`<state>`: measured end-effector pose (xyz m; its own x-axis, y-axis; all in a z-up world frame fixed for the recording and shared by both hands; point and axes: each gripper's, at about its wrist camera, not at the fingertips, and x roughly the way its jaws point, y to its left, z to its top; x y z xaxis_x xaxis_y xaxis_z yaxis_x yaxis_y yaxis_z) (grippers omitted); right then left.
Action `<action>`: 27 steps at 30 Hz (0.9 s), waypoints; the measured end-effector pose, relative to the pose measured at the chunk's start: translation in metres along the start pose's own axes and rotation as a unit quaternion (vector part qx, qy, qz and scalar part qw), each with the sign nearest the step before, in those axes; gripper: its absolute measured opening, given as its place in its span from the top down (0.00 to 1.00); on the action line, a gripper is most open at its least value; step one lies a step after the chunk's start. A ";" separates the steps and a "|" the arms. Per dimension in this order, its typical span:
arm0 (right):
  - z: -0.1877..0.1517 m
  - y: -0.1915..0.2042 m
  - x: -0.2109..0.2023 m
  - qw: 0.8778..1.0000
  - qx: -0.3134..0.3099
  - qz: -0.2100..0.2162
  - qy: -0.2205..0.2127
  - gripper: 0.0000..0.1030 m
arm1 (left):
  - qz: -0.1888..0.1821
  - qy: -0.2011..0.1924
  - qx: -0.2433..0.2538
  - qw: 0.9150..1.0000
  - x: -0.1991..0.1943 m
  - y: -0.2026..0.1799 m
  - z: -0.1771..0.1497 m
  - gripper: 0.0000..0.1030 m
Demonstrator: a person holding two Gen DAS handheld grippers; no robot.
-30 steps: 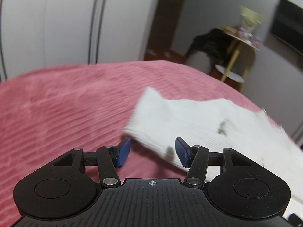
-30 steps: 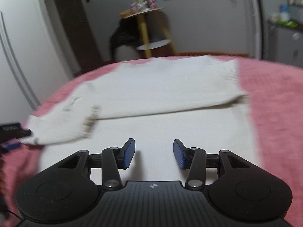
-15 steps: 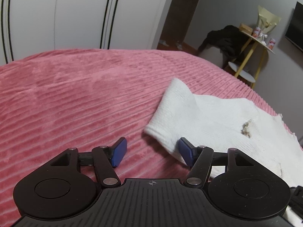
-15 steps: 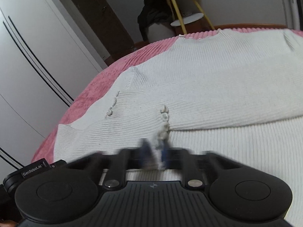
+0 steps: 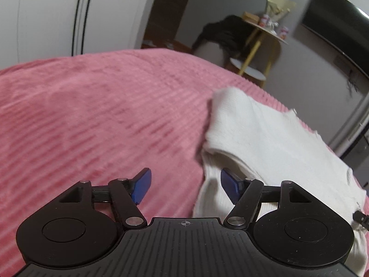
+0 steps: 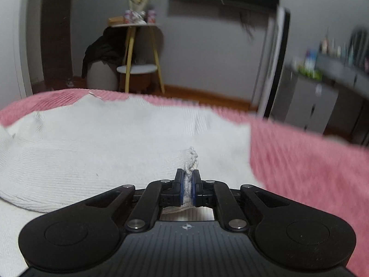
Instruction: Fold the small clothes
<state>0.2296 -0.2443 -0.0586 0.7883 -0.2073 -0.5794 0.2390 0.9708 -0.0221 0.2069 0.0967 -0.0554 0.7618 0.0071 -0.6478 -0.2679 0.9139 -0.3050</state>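
Note:
A white ribbed knit sweater [image 6: 110, 143] lies spread on a pink ribbed bedspread [image 5: 92, 120]. My right gripper [image 6: 187, 185] is shut on a frayed cuff edge of the sweater and holds it above the sweater's body. In the left wrist view the sweater [image 5: 265, 138] lies to the right, a folded layer on top. My left gripper [image 5: 184, 185] is open and empty, low over the bedspread at the sweater's left edge, its right fingertip over the white fabric.
The bedspread [image 6: 311, 173] extends right of the sweater and ends at the bed's far edge. Beyond stand a yellow-legged side table [image 6: 136, 53] with dark clothing draped beside it, a white wardrobe [image 5: 57, 16] and a wall TV [image 5: 334, 34].
My right gripper has closed on the sweater's frayed edge and lifted it toward the far right. My left gripper has shifted so the sweater edge lies between its open fingers.

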 end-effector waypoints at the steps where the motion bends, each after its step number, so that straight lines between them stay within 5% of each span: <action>1: -0.001 -0.003 0.002 1.000 0.009 0.007 0.004 0.94 | 0.001 0.003 0.003 1.000 0.003 -0.001 -0.001 0.30; 9: 0.002 -0.010 -0.010 0.997 -0.048 -0.021 -0.059 0.94 | 0.012 -0.012 0.015 1.000 0.011 -0.012 -0.010 0.29; 19: 0.001 -0.020 0.012 0.994 -0.078 -0.053 -0.052 0.94 | 0.027 -0.027 0.034 0.999 0.011 -0.022 -0.014 0.28; 27: -0.002 -0.037 0.021 1.000 -0.027 -0.011 -0.009 0.93 | 0.027 -0.042 0.049 0.998 0.023 -0.029 -0.007 0.28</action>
<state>0.2365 -0.2844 -0.0714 0.7930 -0.2310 -0.5637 0.2259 0.9709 -0.0800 0.2283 0.0671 -0.0667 0.7953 0.0870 -0.6000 -0.2536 0.9466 -0.1989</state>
